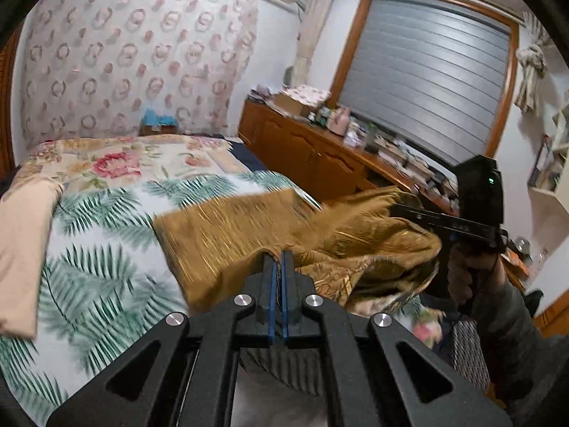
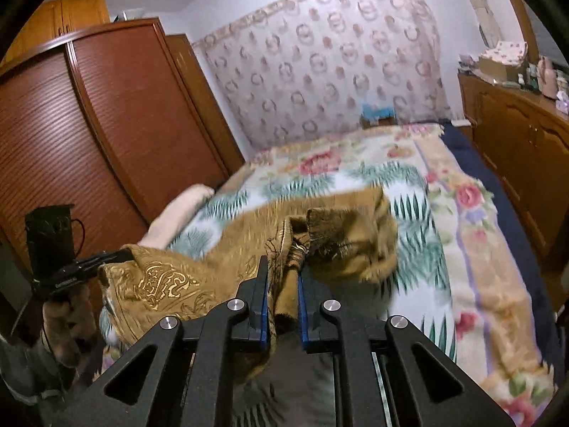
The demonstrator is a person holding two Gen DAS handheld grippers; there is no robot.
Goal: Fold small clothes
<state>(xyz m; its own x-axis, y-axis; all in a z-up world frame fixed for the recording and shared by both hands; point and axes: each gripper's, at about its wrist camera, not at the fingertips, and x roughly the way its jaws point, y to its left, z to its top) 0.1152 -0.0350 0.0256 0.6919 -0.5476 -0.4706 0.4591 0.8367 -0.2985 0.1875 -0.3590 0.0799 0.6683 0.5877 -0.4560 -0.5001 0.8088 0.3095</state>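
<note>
A golden-brown patterned garment [image 1: 249, 235] is lifted off the leaf-print bedspread [image 1: 99, 249], stretched between both grippers. My left gripper [image 1: 279, 254] is shut on its near edge, the blue pads pressed together on thin cloth. In the right wrist view my right gripper [image 2: 282, 267] is shut on a bunched fold of the same garment [image 2: 341, 235], which fills the gap between its pads. The right gripper [image 1: 402, 210] shows from the side in the left wrist view, held by a hand at the garment's right corner. The left gripper [image 2: 124, 256] appears at the left in the right wrist view.
A beige folded cloth [image 1: 21, 249] lies on the bed's left side. A wooden sideboard [image 1: 302, 149] loaded with boxes and bottles runs along the right under the window. A tall brown wardrobe [image 2: 89, 124] stands left of the bed. A floral curtain covers the far wall.
</note>
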